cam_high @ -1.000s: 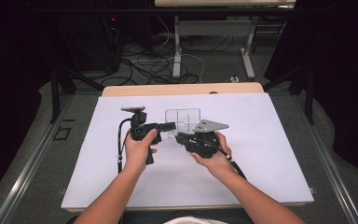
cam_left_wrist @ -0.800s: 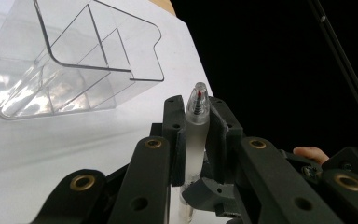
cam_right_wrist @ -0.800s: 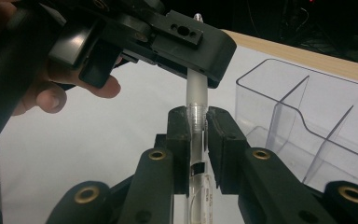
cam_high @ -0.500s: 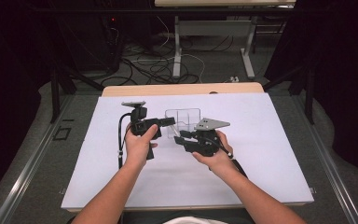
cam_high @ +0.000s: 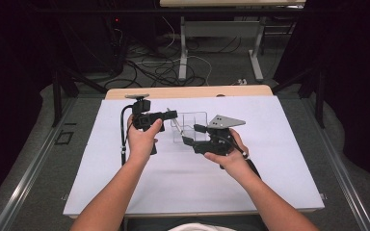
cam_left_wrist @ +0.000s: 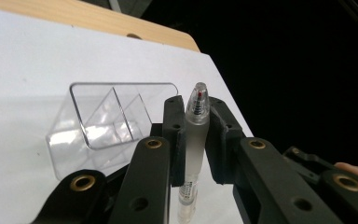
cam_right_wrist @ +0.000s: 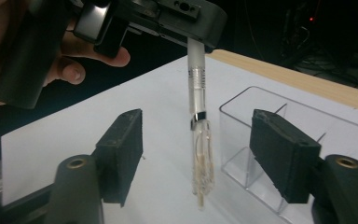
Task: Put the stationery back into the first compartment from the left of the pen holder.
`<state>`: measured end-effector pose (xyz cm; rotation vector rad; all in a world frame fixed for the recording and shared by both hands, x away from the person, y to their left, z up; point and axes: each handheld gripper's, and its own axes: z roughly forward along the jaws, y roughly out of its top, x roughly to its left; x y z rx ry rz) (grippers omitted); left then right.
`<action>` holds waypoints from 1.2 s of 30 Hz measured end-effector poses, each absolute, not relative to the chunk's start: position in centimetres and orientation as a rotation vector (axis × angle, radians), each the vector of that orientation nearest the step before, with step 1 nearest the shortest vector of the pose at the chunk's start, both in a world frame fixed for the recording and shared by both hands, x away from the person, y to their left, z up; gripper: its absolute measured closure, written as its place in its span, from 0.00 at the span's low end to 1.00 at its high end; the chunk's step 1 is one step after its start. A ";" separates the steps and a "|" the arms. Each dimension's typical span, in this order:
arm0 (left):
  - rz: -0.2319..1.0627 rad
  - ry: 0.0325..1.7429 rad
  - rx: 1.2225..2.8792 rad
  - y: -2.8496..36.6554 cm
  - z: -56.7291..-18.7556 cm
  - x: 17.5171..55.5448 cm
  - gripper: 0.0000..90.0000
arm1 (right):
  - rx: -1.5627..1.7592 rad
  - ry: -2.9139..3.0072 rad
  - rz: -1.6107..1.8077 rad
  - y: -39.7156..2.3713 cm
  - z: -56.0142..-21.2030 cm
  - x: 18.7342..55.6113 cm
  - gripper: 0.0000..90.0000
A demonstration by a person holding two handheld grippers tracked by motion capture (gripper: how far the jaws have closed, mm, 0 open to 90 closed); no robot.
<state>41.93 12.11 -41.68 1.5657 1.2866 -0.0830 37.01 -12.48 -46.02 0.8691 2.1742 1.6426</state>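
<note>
— Where's the pen point(cam_left_wrist: 195, 140)?
— Clamped upright in the left gripper point(cam_left_wrist: 196, 135), beside the clear organizer point(cam_high: 191, 126) mid-sheet; bare white sheet point(cam_high: 279, 159) all around.
— The right gripper point(cam_right_wrist: 200, 154)?
— Jaws apart, flanking the pen, hand level.

Bench point(cam_high: 125, 92): light wood, covered by a white sheet point(cam_high: 188, 178). Left gripper point(cam_left_wrist: 192, 135) and right gripper point(cam_right_wrist: 200, 149): black jaws with brass-coloured rivets. Pen point(cam_left_wrist: 193, 140): frosted clear barrel, red speck at tip. Organiser point(cam_left_wrist: 107, 126): clear plastic. Plate point(cam_high: 225, 121): grey.
</note>
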 end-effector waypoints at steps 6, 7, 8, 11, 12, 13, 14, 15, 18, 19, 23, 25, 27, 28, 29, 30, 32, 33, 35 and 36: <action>-0.029 1.274 1.553 12.3 -40.9 42.4 0.89 | 0.879 2.141 1.621 -13.4 -45.4 37.5 0.29; -0.004 1.271 1.546 12.2 -40.9 42.4 0.89 | 0.900 2.140 1.609 -13.6 -45.5 37.6 0.28; 0.013 1.268 1.552 12.2 -40.7 42.5 0.89 | 0.921 2.135 1.605 -13.7 -45.5 37.6 0.27; 0.051 1.254 1.578 12.2 -40.4 42.7 0.89 | 0.947 2.126 1.565 -14.2 -45.5 37.9 0.20; 0.079 1.257 1.567 12.1 -40.3 42.7 0.89 | 0.951 2.133 1.550 -14.4 -45.6 38.0 0.20; 0.088 1.251 1.577 12.1 -40.2 42.7 0.89 | 0.947 2.134 1.528 -14.5 -45.6 38.2 0.19; 0.109 1.247 1.584 12.1 -40.1 42.8 0.89 | 0.956 2.136 1.490 -14.7 -45.6 38.3 0.18; 0.126 1.252 1.575 11.9 -40.0 42.8 0.89 | 0.955 2.121 1.487 -14.8 -45.7 38.4 0.17; 0.176 1.230 1.586 12.0 -39.8 42.9 0.89 | 0.985 2.120 1.469 -15.4 -45.8 38.7 0.16; 0.195 1.222 1.596 12.0 -39.8 43.0 0.89 | 0.998 2.116 1.473 -15.5 -45.8 38.8 0.16; 0.231 1.221 1.572 12.0 -39.7 43.1 0.89 | 1.041 2.103 1.451 -16.2 -45.8 39.2 0.12; 0.257 1.217 1.575 12.0 -39.6 43.2 0.89 | 1.051 2.094 1.442 -16.5 -45.8 39.3 0.08; 0.266 1.215 1.566 12.0 -39.5 43.3 0.89 | 1.057 2.096 1.425 -16.8 -45.8 39.4 0.05; 0.274 1.210 1.565 12.0 -39.5 43.4 0.89 | 1.070 2.092 1.418 -16.9 -45.8 39.5 0.04; 0.288 1.208 1.566 12.0 -39.5 43.5 0.89 | 1.071 2.089 1.416 -17.0 -45.8 39.5 0.03; 0.296 1.210 1.558 12.0 -39.5 43.5 0.89 | 1.077 2.084 1.410 -17.1 -45.8 39.6 0.01; 0.317 1.209 1.559 11.9 -39.6 43.6 0.89 | 1.078 2.076 1.399 -17.3 -45.9 39.7 0.00; 0.330 1.211 1.564 11.9 -39.6 43.7 0.89 | 1.085 2.071 1.398 -17.4 -45.9 39.7 0.00; 0.350 1.211 1.561 11.7 -39.8 43.8 0.89 | 1.091 2.069 1.394 -17.6 -46.0 39.8 0.00; 0.351 1.211 1.570 11.7 -39.8 43.9 0.89 | 1.095 2.066 1.393 -17.7 -46.0 39.8 0.00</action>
